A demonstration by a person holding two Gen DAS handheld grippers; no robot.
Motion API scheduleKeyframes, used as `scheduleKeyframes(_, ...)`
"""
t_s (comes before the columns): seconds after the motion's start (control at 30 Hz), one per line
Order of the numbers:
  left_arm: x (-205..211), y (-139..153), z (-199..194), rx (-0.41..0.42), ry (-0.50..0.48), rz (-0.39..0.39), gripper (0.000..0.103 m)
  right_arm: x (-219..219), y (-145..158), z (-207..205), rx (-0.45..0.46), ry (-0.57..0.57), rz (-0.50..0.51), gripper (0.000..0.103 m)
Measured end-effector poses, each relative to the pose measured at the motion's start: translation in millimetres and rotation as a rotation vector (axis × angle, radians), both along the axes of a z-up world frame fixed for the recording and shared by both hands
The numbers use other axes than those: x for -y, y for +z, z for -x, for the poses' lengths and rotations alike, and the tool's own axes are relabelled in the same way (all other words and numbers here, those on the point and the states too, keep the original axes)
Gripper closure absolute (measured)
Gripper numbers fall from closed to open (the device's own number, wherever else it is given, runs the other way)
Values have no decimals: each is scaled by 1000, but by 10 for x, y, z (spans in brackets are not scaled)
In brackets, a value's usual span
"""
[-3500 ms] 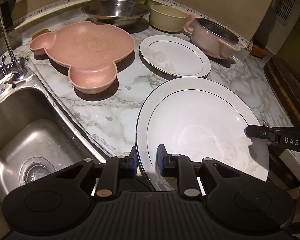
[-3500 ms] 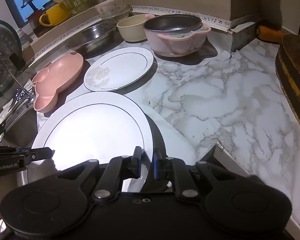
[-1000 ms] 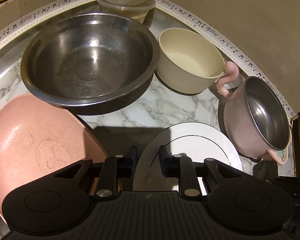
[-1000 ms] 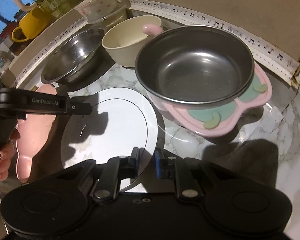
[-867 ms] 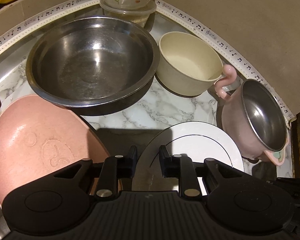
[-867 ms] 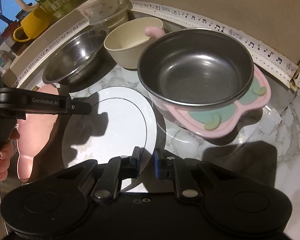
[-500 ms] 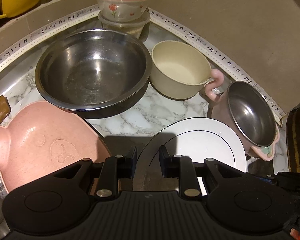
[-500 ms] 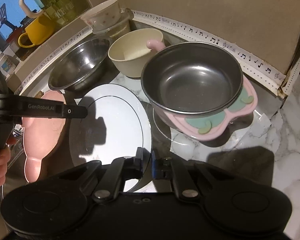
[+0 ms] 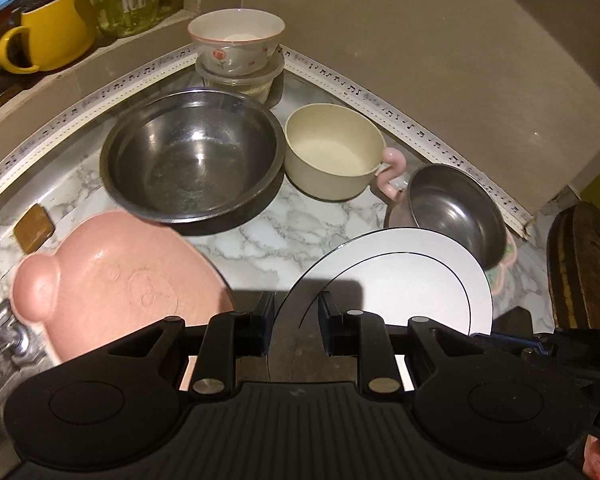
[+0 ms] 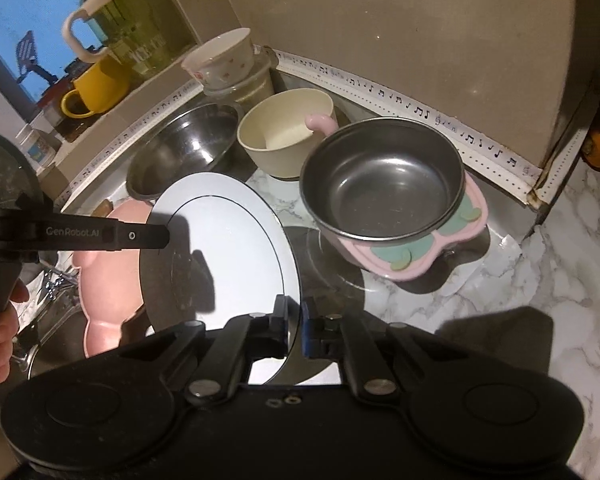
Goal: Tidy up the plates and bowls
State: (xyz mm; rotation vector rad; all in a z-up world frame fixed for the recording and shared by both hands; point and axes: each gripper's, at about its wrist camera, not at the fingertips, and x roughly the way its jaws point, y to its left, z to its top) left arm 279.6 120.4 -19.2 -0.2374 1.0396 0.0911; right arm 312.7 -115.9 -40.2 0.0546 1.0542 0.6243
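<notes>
My right gripper (image 10: 294, 330) pinches the plate's (image 10: 228, 248) lower rim at frame centre; my left gripper (image 10: 156, 236) touches its left edge.

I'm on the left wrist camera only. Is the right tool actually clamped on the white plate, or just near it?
Observer: Clamped. In the right wrist view the right tool has its fingers pinched on the near rim of the white plate.
Operator: From here the plate overlaps the pink pot. Are they touching?
Observer: It doesn't look like it. The right wrist view shows the pink pot standing to the right of the plate's edge, with a dark gap between them.
</notes>
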Motion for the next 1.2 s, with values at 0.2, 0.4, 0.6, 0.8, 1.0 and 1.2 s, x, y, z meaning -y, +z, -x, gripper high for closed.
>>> scheduleKeyframes(0.2, 32, 146, 241, 10, -8, 11, 81, 67, 194, 208, 31, 11, -12, 96)
scheduleKeyframes(0.4, 154, 146, 553, -29, -34, 10, 81, 155, 342, 449, 28, 38, -21, 96)
scheduleKeyframes(0.6, 278, -66, 858, -85, -51, 15, 81, 261, 271, 730, -9, 48, -7, 96)
scheduleKeyframes(0.8, 356, -274, 1071, -129, -71, 28, 81, 346, 122, 953, -58, 44, 5, 96)
scheduleKeyframes(1.0, 394, -375, 1176, -156, -80, 31, 81, 390, 0, 1092, -94, 42, 21, 96)
scheduleKeyframes(1.2, 403, -440, 1206, -171, -84, 39, 81, 397, -65, 1153, -112, 44, 32, 96)
